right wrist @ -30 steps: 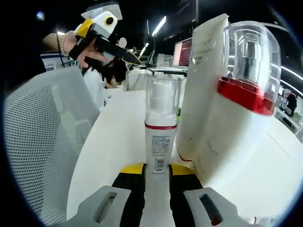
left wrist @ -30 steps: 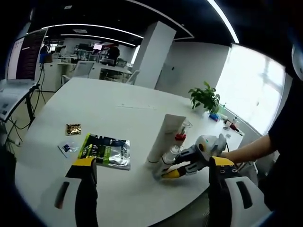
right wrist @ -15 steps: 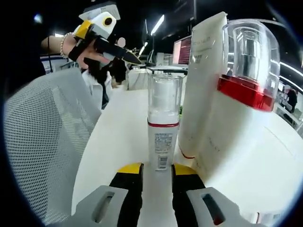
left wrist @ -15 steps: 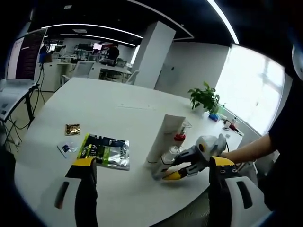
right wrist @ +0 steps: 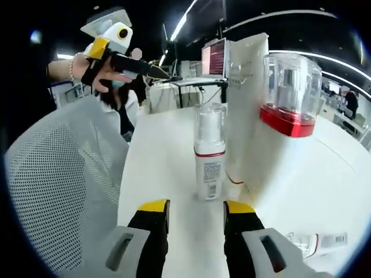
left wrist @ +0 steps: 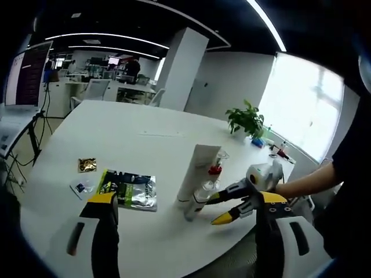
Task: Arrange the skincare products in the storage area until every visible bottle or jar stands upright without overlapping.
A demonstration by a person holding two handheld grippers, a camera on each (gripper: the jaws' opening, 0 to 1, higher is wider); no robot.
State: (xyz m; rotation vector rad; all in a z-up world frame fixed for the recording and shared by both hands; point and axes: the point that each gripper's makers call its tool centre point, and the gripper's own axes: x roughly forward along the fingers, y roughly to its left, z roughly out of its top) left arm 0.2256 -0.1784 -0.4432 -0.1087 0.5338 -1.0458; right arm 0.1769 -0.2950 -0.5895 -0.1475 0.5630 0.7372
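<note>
Three skincare containers stand upright together near the tabletop's [left wrist: 116, 133] near edge: a small pump bottle [right wrist: 209, 152] with a clear cap and red band, a tall white tube [right wrist: 243, 110] just behind it, and a bottle with a red collar [right wrist: 288, 98] under a clear dome cap. In the right gripper view a further small item [right wrist: 316, 240] lies flat on the tabletop at lower right, too blurred to name.

In the left gripper view three flat things lie toward the left side: a green-and-silver foil pouch [left wrist: 128, 188], a small gold packet [left wrist: 87, 165] and a small clear sachet [left wrist: 81, 187]. A potted plant [left wrist: 247, 120] sits at the far edge. The middle of the tabletop is open.

The right gripper [right wrist: 196, 208] sits low just before the pump bottle, its jaws spread and apart from it. The left gripper [left wrist: 182, 202] is raised over the near edge, jaws spread wide on nothing. A mesh chair back [right wrist: 64, 174] stands beside the table.
</note>
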